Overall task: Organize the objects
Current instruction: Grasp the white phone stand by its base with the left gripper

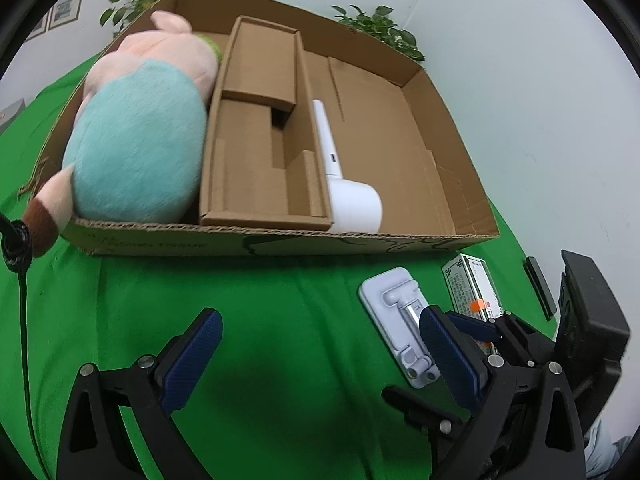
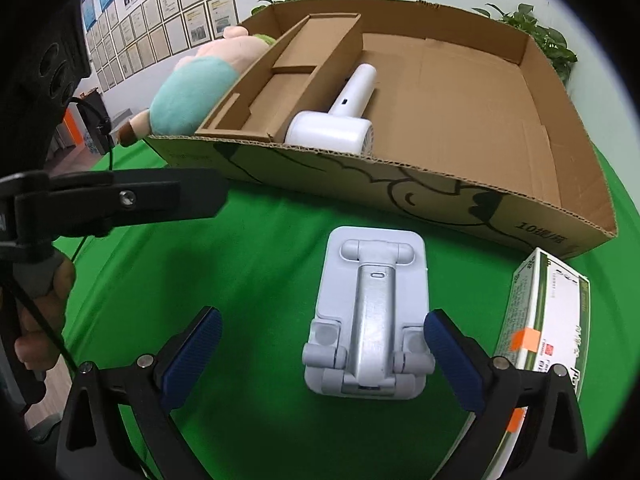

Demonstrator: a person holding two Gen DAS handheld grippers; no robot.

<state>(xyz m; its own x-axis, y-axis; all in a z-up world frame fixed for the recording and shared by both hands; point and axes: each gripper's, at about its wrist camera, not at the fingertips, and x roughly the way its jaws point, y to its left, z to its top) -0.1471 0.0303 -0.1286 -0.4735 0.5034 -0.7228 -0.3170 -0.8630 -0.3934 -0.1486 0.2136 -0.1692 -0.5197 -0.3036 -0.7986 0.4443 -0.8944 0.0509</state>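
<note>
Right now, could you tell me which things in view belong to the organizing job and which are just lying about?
Job:
cardboard box
plush pig
white handheld device
folding phone stand
green-and-white carton
right claw
left claw

Lying about:
potted plants
framed wall certificates
green cloth

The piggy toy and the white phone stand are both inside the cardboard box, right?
Not quite. The piggy toy is inside the cardboard box, but the white phone stand lies outside it on the green cloth, between the right tool's open fingers. The right wrist view shows it.
</note>
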